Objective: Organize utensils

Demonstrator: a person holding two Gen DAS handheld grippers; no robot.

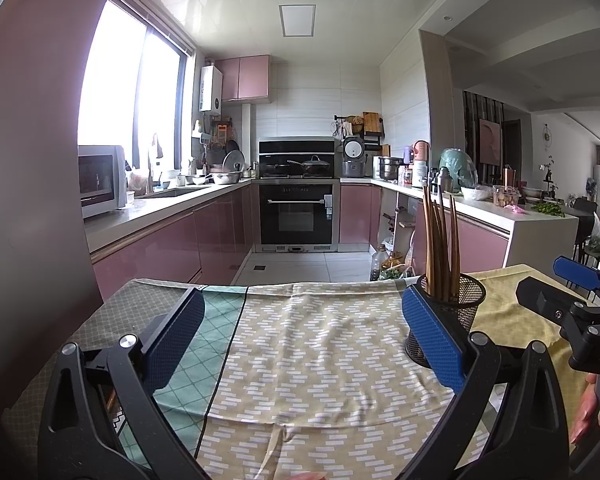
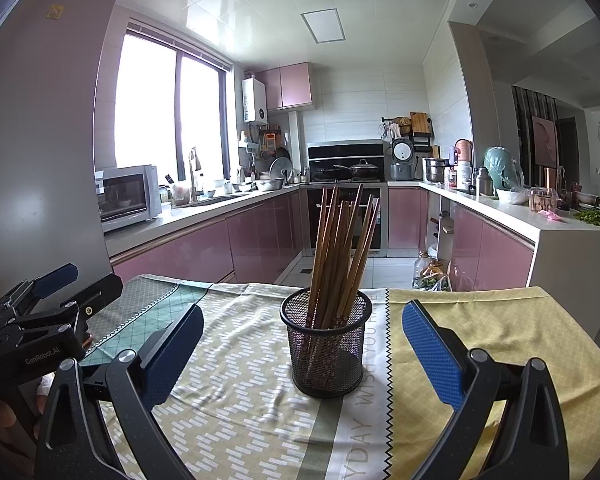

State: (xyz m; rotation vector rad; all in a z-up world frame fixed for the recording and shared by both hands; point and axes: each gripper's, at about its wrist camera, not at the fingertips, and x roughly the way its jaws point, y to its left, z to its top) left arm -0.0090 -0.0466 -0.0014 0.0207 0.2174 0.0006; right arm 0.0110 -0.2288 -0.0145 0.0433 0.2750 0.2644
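Note:
A black mesh cup point(image 2: 326, 346) stands upright on the patterned tablecloth point(image 2: 236, 392), holding several brown wooden chopsticks point(image 2: 342, 256) that fan upward. My right gripper point(image 2: 302, 322) is open, its blue pads on either side of the cup and short of it, with nothing held. In the left wrist view the same cup point(image 1: 460, 304) and chopsticks point(image 1: 440, 240) sit behind the right pad. My left gripper point(image 1: 302, 314) is open over bare cloth, left of the cup. The right gripper point(image 1: 568, 300) shows at that view's right edge, with a hand point(image 1: 592, 408) below it.
The cloth-covered table point(image 1: 300, 360) ends at its far edge before a tiled kitchen floor. Pink cabinets, a microwave point(image 2: 128, 196), sink, oven point(image 1: 296, 216) and a cluttered counter point(image 2: 540, 216) ring the room. A fridge side rises at far left. The left gripper point(image 2: 40, 320) shows at the right view's left edge.

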